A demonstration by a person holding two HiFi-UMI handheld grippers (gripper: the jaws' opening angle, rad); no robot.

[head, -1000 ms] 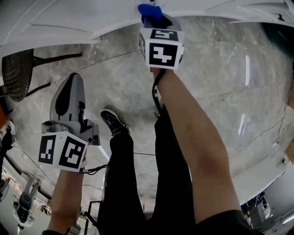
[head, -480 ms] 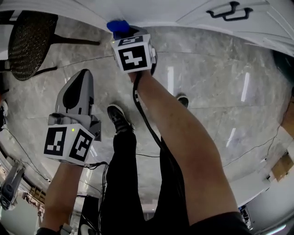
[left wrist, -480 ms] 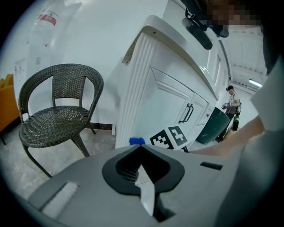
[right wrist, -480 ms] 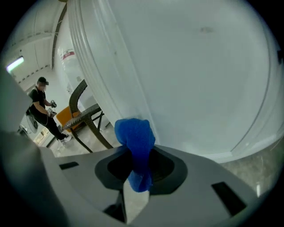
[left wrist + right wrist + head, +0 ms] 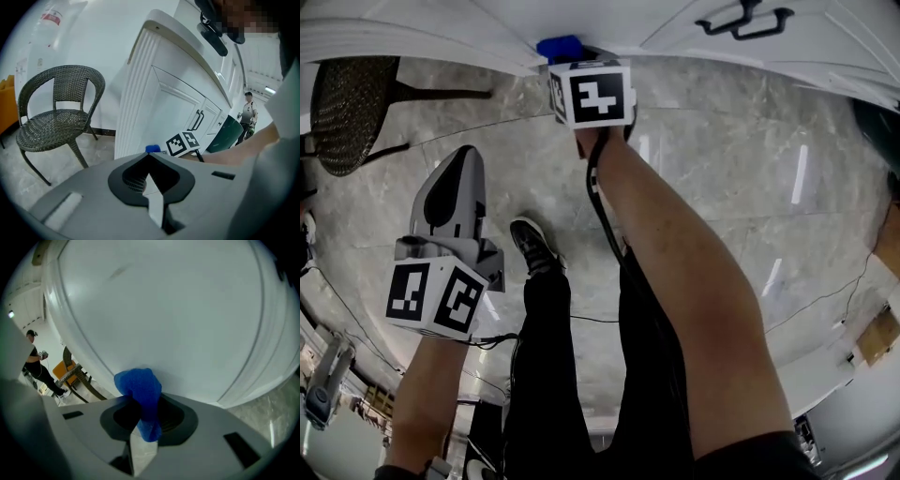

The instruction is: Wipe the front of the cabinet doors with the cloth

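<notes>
- Apparently mid-wipe: right tongs clamped shut on the blue cloth, its bunched end pressed against the white door, low on the panel.
- Left tongs closed on nothing, held low beside the leg, aimed at the cabinet corner.
- Next, probably: sweep across the panel with steady pressure, then move on toward the doors with black handles.
- No work surface here; glossy grey marble floor, wicker chair left of the cabinet, thin cable trailing.

Right gripper holds blue cloth against cabinet door; left gripper over floor.
</notes>
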